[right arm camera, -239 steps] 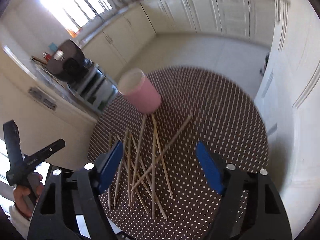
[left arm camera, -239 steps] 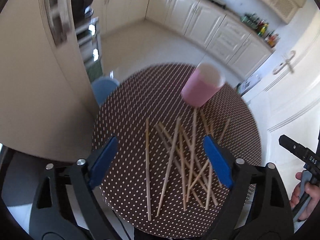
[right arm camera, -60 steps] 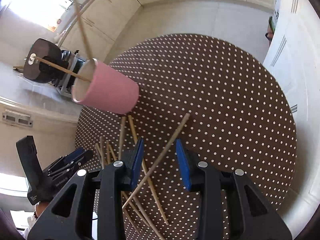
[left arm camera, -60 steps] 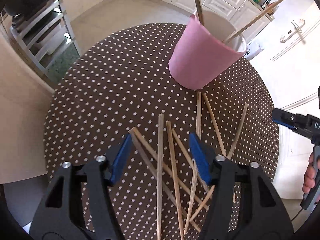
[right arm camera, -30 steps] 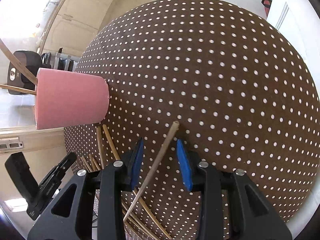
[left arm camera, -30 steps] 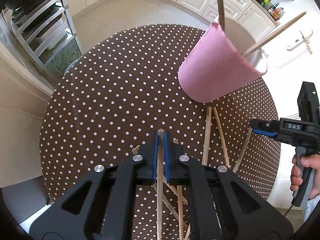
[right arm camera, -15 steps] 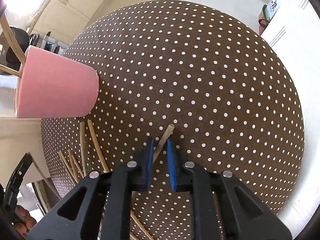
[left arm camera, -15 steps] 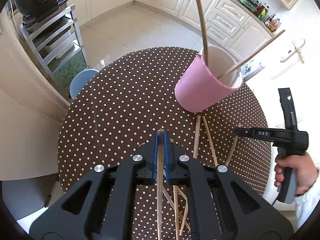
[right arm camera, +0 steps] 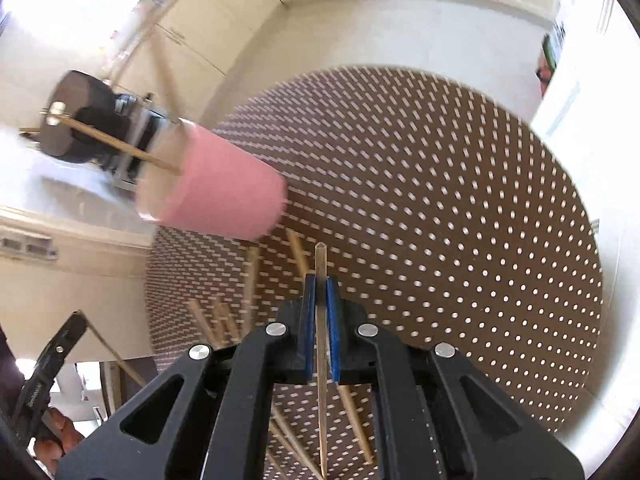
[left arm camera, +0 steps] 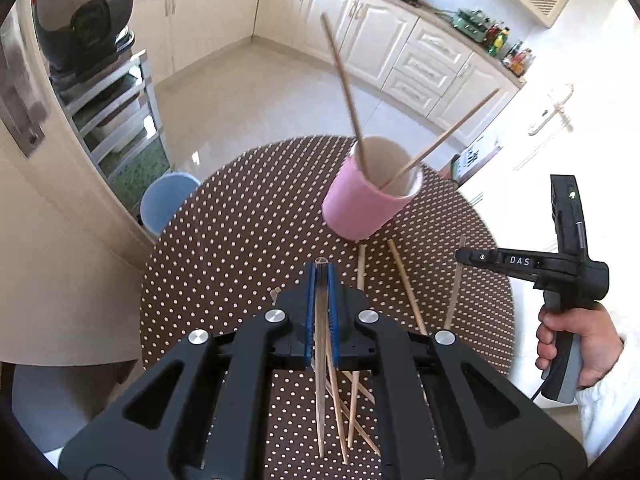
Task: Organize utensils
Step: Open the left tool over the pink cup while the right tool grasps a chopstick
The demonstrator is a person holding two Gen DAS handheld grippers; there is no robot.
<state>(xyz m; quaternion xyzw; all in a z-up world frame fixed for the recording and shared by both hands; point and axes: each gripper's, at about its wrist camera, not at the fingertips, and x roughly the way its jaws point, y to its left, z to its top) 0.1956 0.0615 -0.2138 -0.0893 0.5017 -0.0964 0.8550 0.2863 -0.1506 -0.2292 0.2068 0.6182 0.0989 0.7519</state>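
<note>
A pink cup (left arm camera: 366, 204) stands on the round brown dotted table (left arm camera: 240, 240) and holds two chopsticks (left arm camera: 348, 100). My left gripper (left arm camera: 321, 270) is shut on a wooden chopstick (left arm camera: 321, 360), lifted above the table. Several chopsticks (left arm camera: 404, 284) lie loose on the table below it. My right gripper (right arm camera: 321, 280) is shut on another chopstick (right arm camera: 321, 256), raised over the table to the right of the blurred pink cup (right arm camera: 224, 196). The right gripper also shows in the left wrist view (left arm camera: 460, 256) with its chopstick (left arm camera: 454, 292) hanging down.
A blue stool (left arm camera: 168, 204) stands by the table's far left edge. A metal rack with a black appliance (left arm camera: 86, 12) is at the left. White kitchen cabinets (left arm camera: 400, 48) line the back. Loose chopsticks (right arm camera: 224, 324) lie left of the right gripper.
Both grippers closed on a chopstick each and have risen from the table. The right gripper has swung, so its view is blurred and the cup sits nearer the centre.
</note>
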